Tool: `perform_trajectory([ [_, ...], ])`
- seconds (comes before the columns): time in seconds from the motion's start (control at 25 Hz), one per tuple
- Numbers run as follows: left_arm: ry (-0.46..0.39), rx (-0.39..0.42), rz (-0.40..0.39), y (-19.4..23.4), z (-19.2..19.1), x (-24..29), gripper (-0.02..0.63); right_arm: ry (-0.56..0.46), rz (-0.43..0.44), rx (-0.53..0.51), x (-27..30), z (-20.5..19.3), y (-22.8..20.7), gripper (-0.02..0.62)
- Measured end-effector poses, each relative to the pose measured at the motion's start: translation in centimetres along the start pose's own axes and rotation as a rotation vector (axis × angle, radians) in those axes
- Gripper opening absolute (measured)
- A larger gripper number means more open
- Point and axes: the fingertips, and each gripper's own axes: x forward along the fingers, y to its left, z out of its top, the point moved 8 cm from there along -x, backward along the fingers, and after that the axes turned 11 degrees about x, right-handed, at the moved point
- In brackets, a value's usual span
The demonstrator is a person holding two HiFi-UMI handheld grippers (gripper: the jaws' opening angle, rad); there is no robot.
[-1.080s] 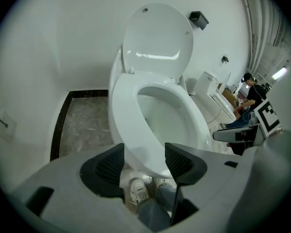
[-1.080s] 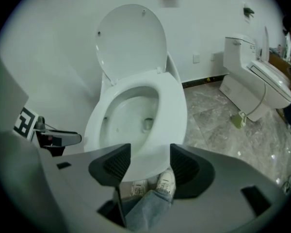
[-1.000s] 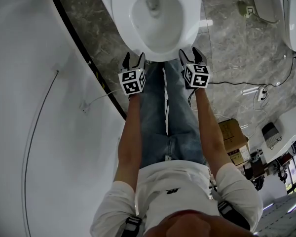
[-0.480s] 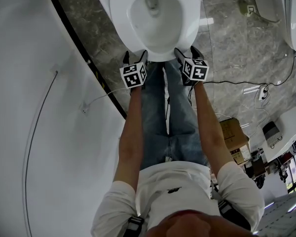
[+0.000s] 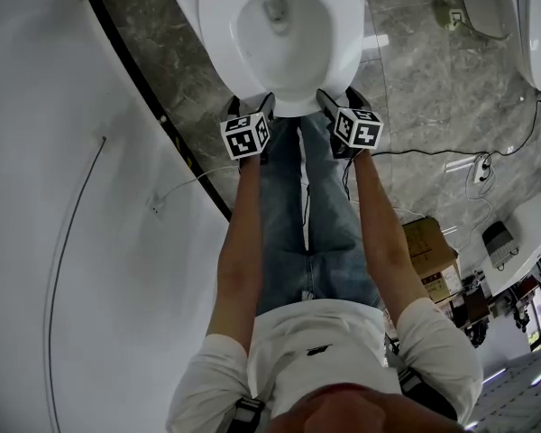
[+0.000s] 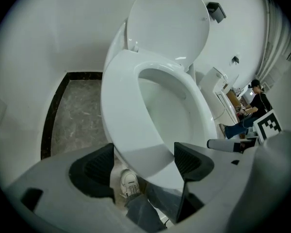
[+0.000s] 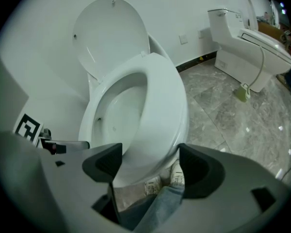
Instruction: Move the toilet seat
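Person: standing right at the front of the bowl, with jeans and pale shoes (image 7: 155, 184) showing below both grippers.
Left gripper (image 6: 143, 163): its jaws have just been opening and are now standing wide. The front rim of the toilet seat (image 6: 121, 106) is passing between them, and the pads are not pressing on it.
Right gripper (image 7: 150, 168): its jaws have also just been opening and are gaping wide, straddling the rim just right of the front centre with no pad bearing on it.
Seat position: lying down over the bowl, with its front edge nearest the person and its hinge at the far end.
Handling: it is looking like stiff, glossy plastic, probably light but slippery. It should swing on its hinge, so the front rim is the place to pinch, one gripper on each side. Letting it drop would risk a slam or a crack.
Lid (image 6: 167, 18): standing raised behind the seat.
Floor (image 7: 233, 115): grey veined stone, shining, with a dark border (image 5: 153, 97) running along the white wall (image 5: 54, 197).
Room: a second toilet (image 7: 247, 38) is sitting well apart to the right. Cables (image 5: 433, 152) are trailing over the floor, and a cardboard box (image 5: 424, 242) is sitting behind the person.
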Motion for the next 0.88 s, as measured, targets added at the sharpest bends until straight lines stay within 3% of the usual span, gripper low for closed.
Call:
perform_trajectory([
  [0.2,-0.007,-0.024,0.016,-0.2,-0.1,0.2,0.362,0.016,-0.022,0.013,0.0,0.0,0.1,0.327],
  [0.36,-0.013,-0.024,-0.017,-0.1,0.0,-0.2,0.362,0.009,-0.027,0.004,-0.3,0.0,0.3,0.326],
  [0.88,-0.052,0.027,-0.028,-0.7,0.6,-2.4,0.362,-0.045,0.009,-0.023,-2.7,0.1,1.6,0.325],
])
